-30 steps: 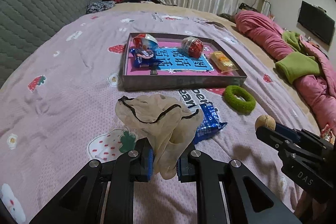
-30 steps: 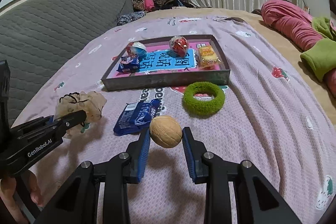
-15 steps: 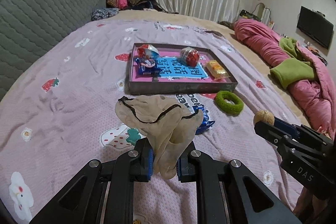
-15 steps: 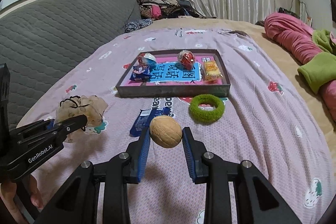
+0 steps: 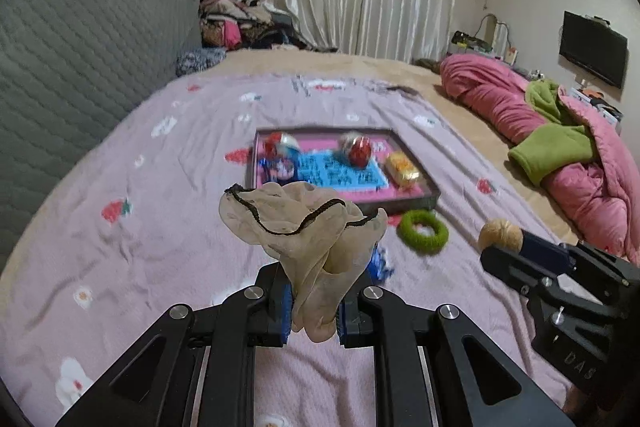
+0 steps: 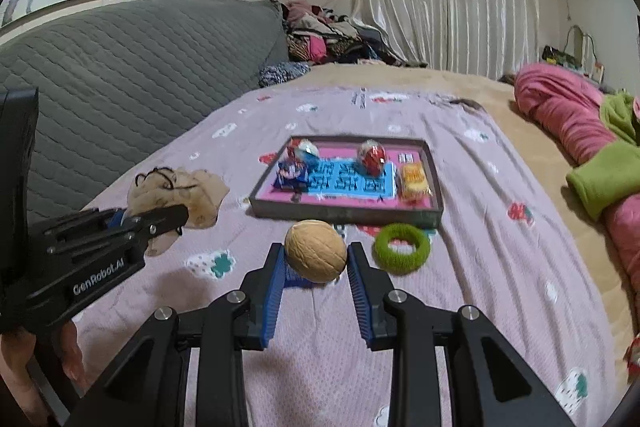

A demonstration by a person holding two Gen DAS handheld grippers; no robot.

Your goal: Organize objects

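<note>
A: Your left tool is pinched almost fully closed on the sheer stocking, gripping it low so the dark-edged opening flops loose above the pads. Your right tool is part-way open, just wide enough to clamp the walnut between its blue pads.

B: Both held up off the bed?

A: Yes, both hang above the lilac bedspread, short of the tray. In the tray you already have two wrapped sweets, a yellow packet and a small blue packet. The green ring lies on the bedspread just in front of the tray, and a blue wrapper peeks out behind the stocking.

B: How will these two handle?

A: The stocking looks limp, light and snaggy, so I'd expect it to drape and cling to the pads when you let go. Your low grip is fine; lift clear of the tray wall so the loose top doesn't catch. The walnut is hard, round and light, and you hold it across its widest part. It will likely roll once freed, so lower it close to the tray floor, perhaps against a wall or packet.

B: And the rest?

A: The ring looks soft and should squash; pinch one side of its band.
</note>
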